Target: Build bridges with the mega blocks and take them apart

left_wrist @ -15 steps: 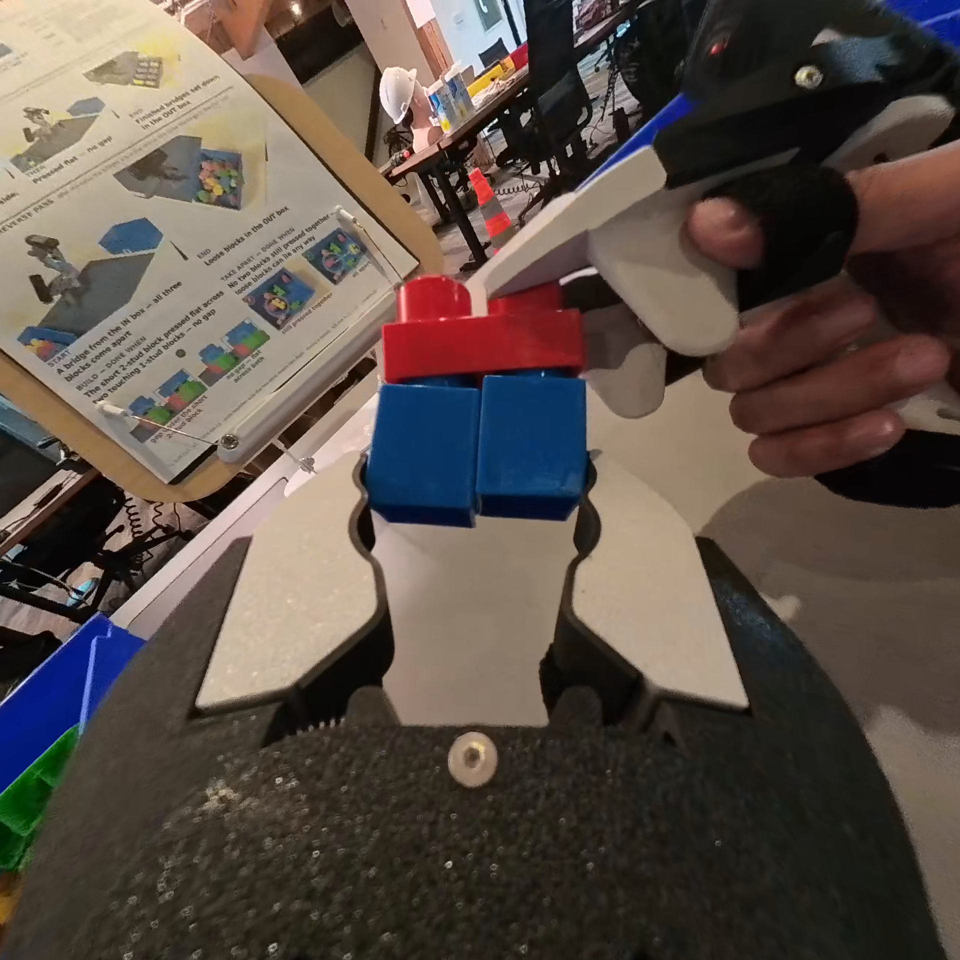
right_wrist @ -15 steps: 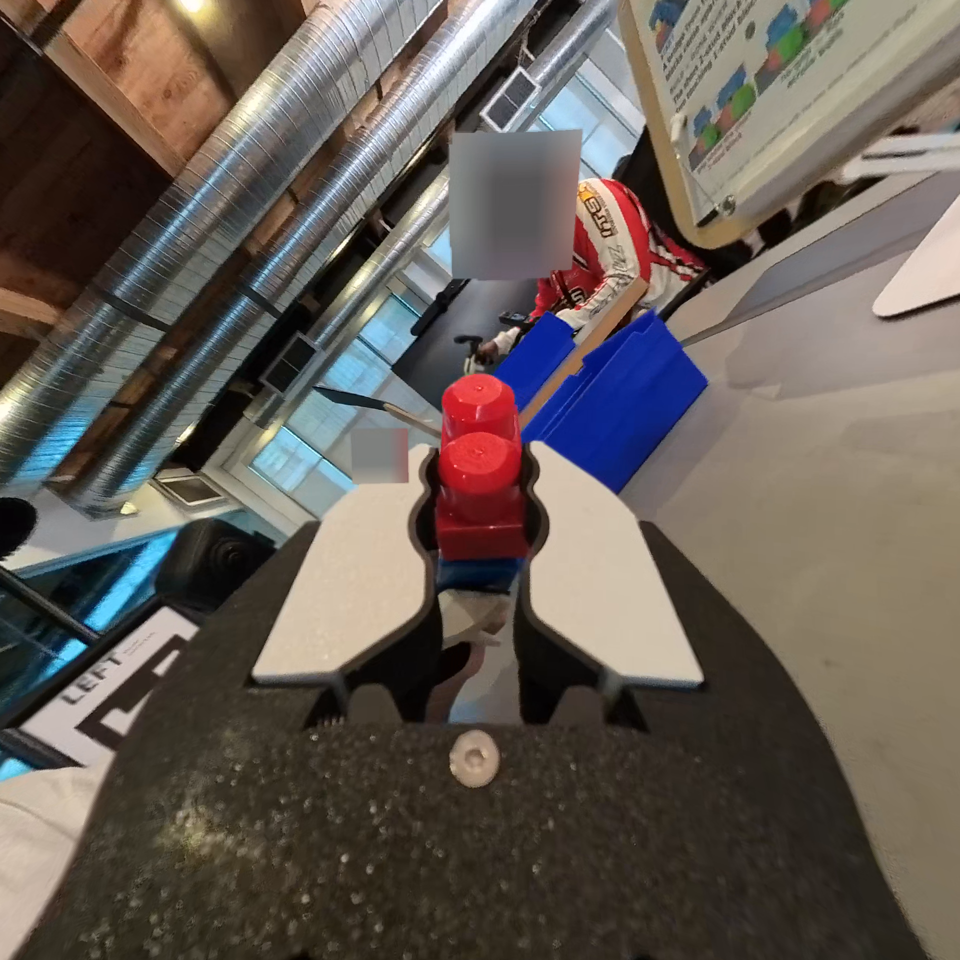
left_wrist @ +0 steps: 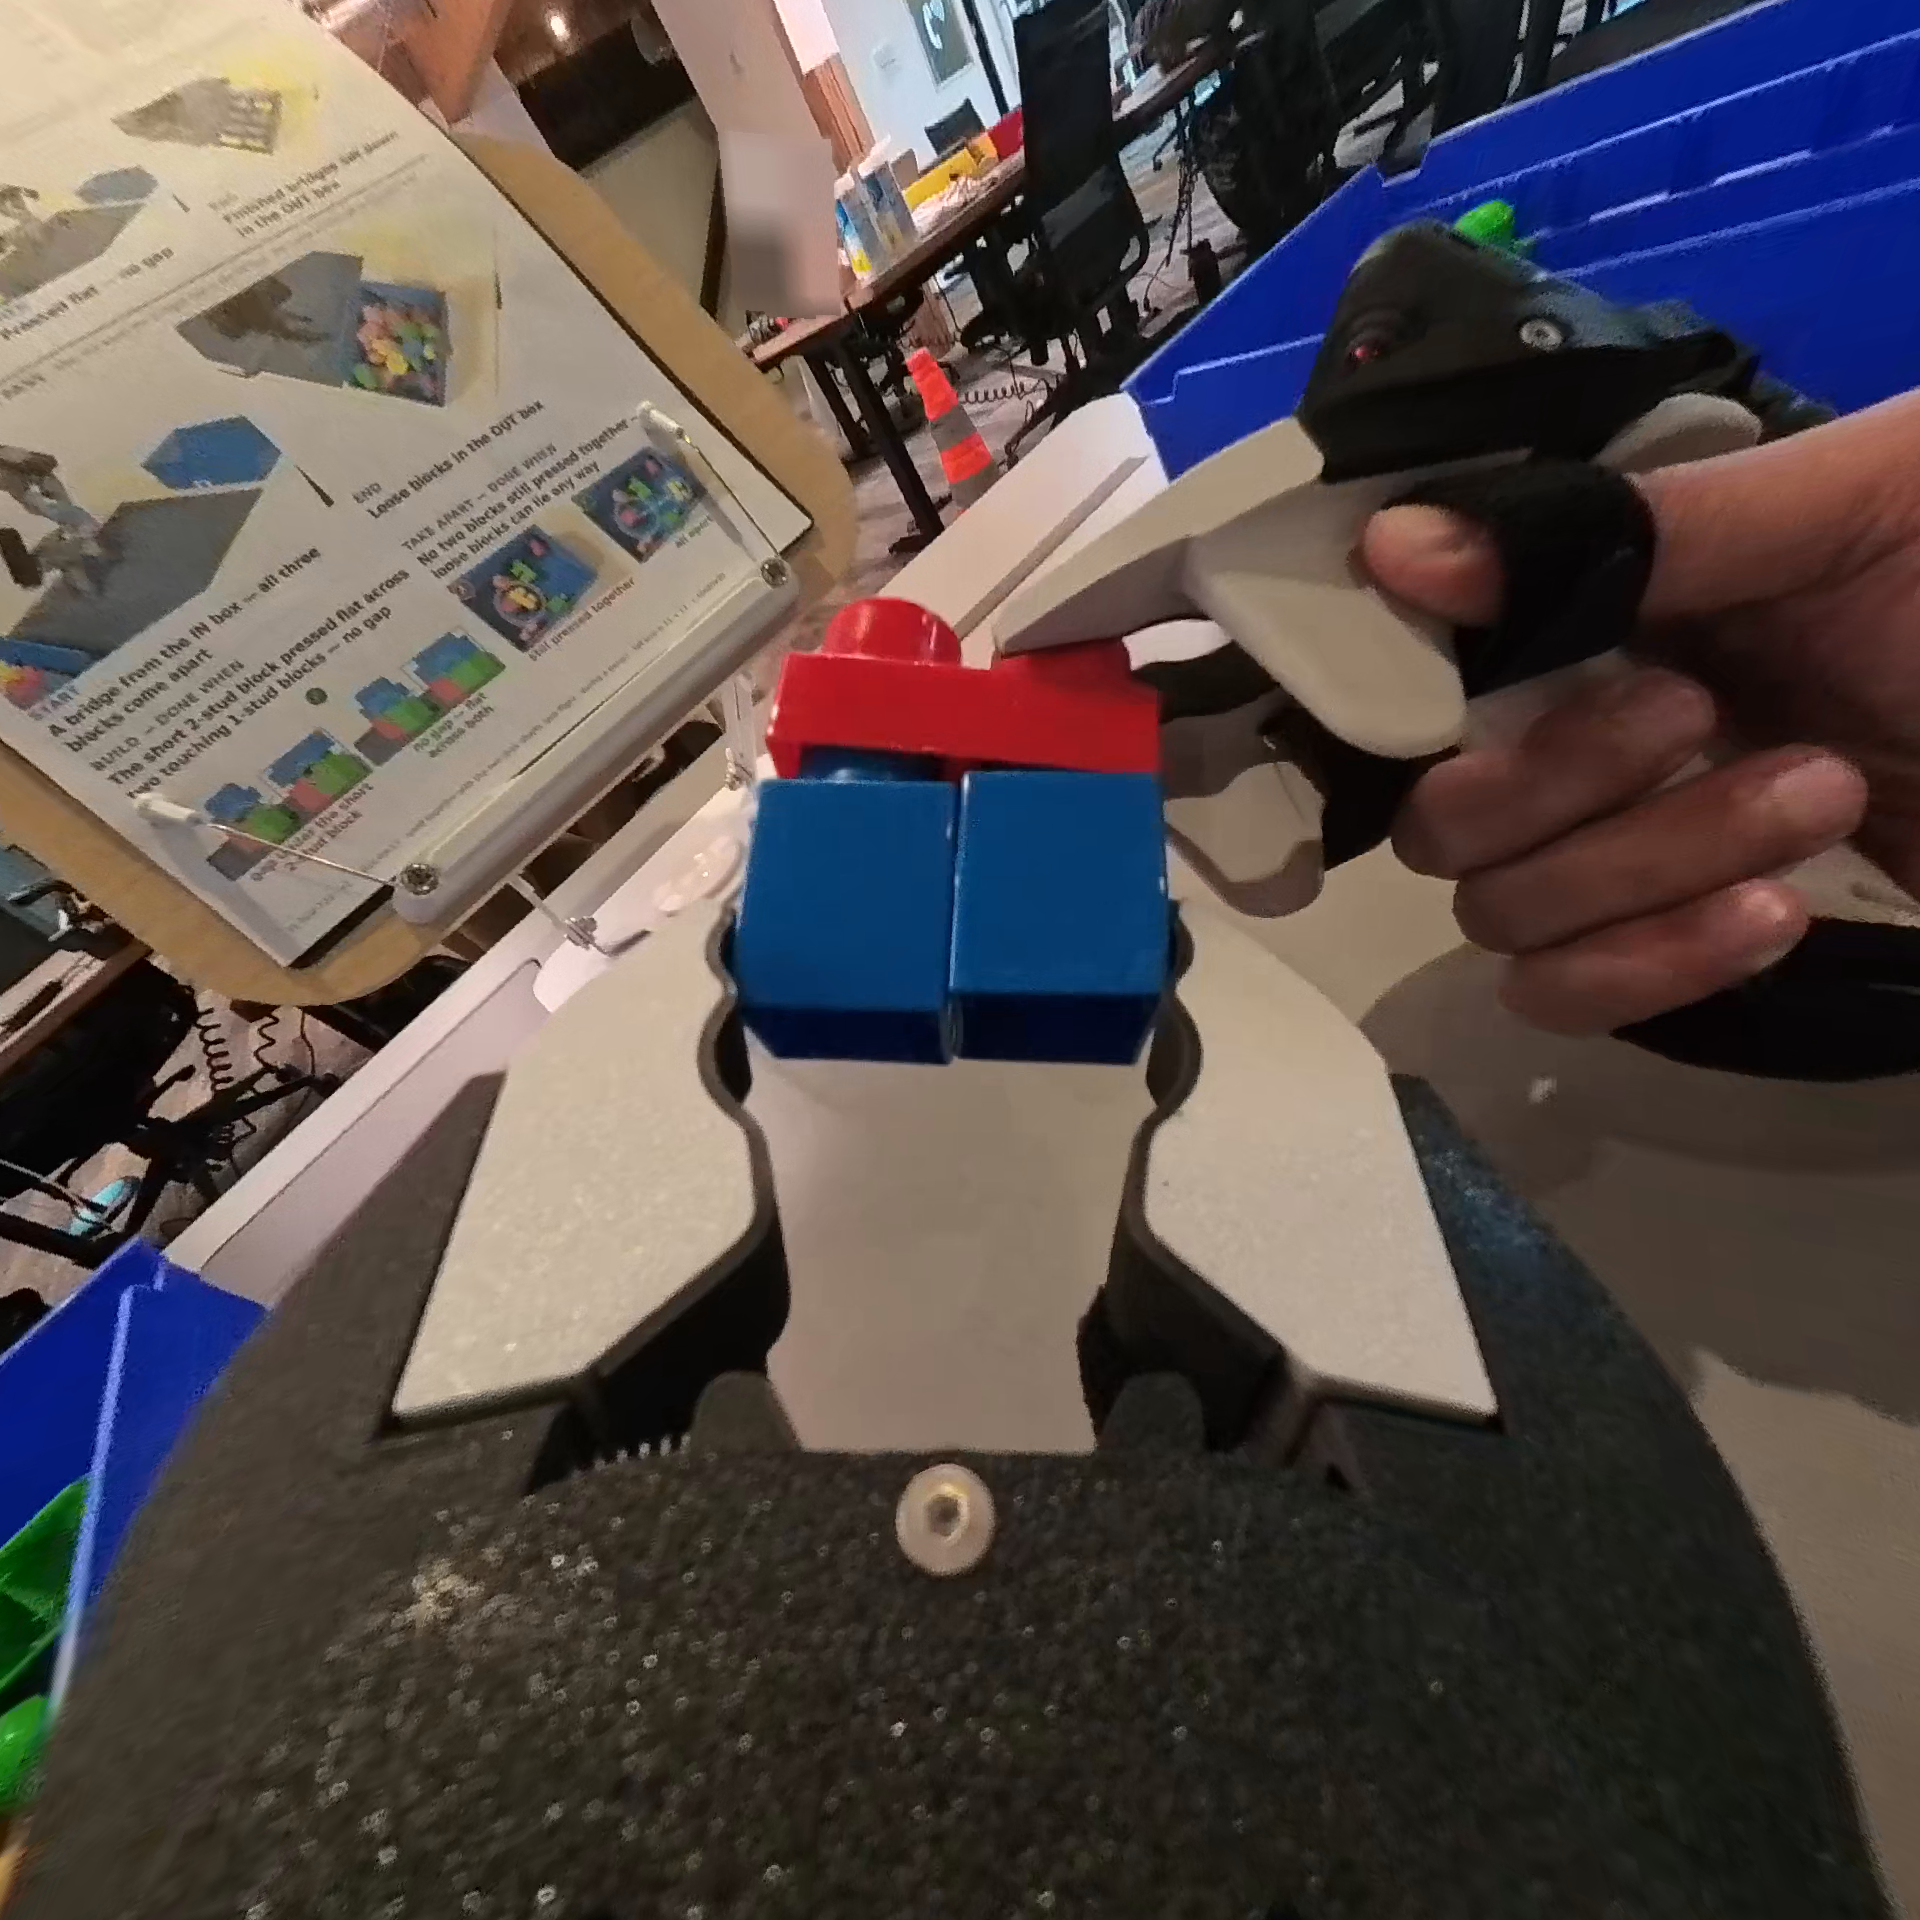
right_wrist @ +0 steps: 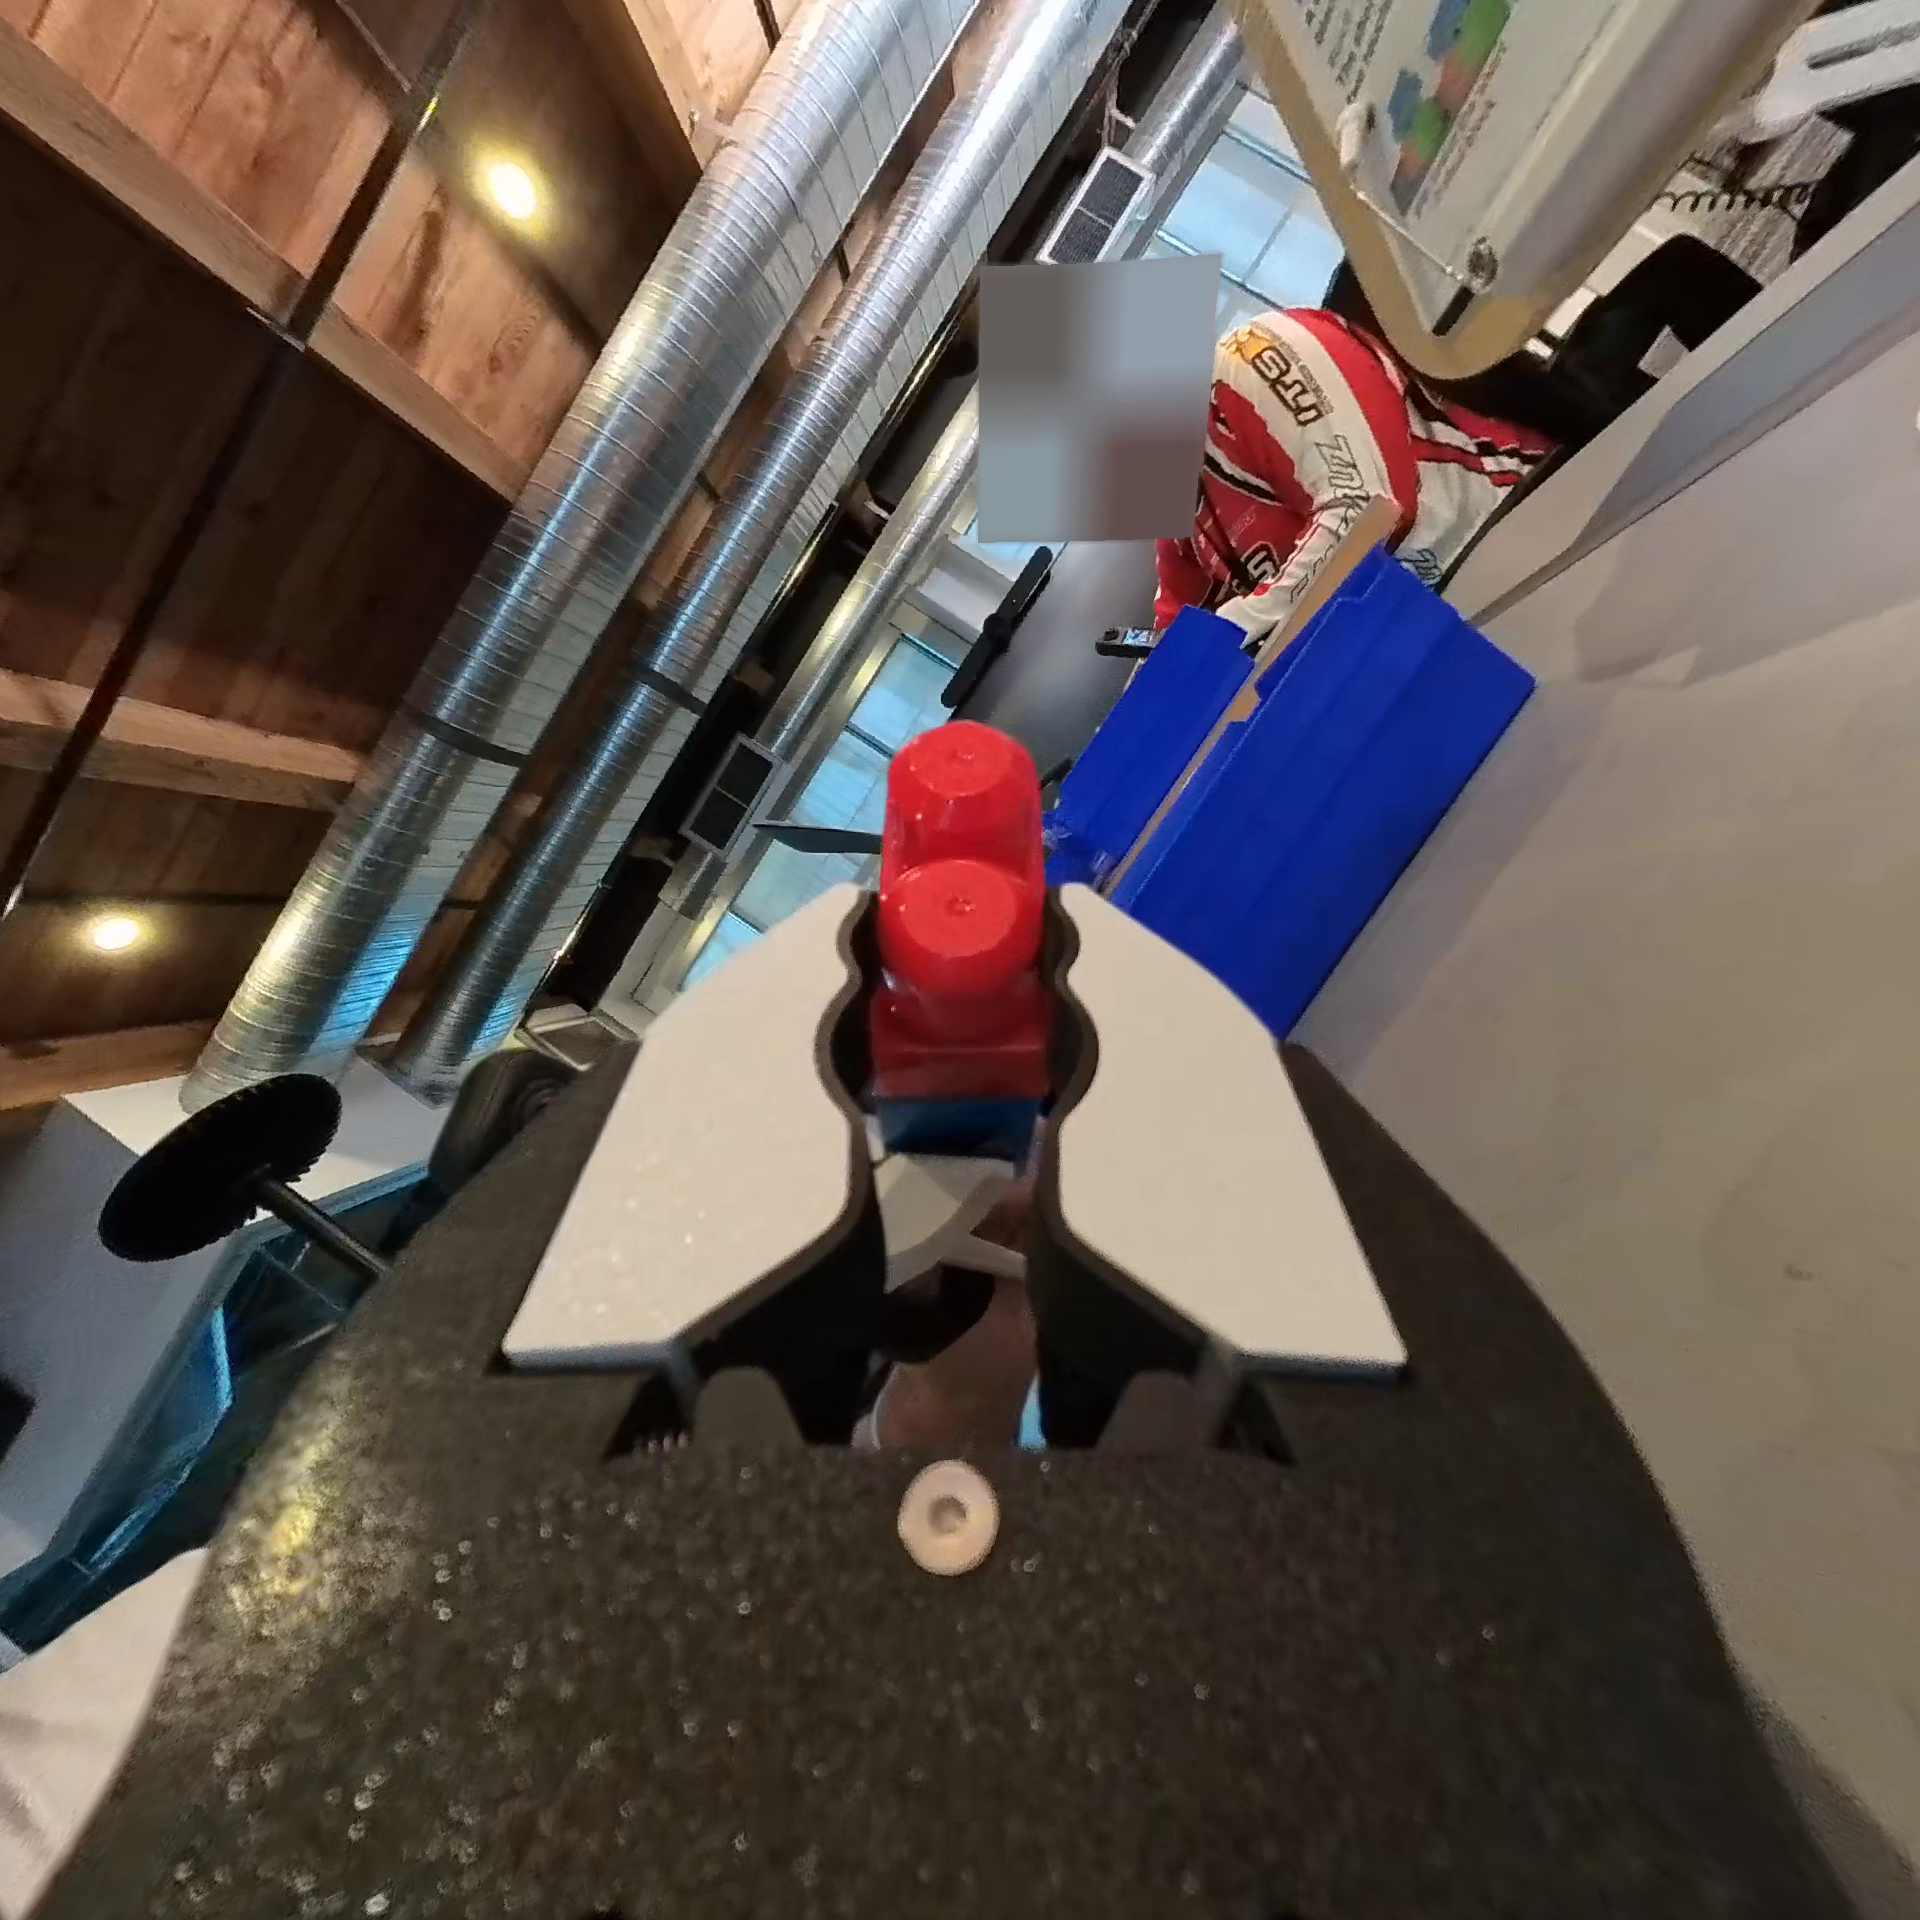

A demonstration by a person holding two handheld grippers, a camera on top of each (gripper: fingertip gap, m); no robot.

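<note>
Bridge held in the air between both grippers, above the grey table (left_wrist: 1558,1195).

At far left a blue bin (left_wrist: 62,1382) with green pieces sat by an instruction board (left_wrist: 312,436) on its stand. The left gripper (left_wrist: 951,935) was clamped on the two blue blocks (left_wrist: 951,914), side by side and touching. The red block (left_wrist: 966,707) lay across their tops, its left end lifted slightly off the stud beneath. The right gripper (left_wrist: 1081,634), held in a hand (left_wrist: 1662,748), was closed on that red block's right end; a second blue bin (left_wrist: 1714,208) stood behind.
</note>
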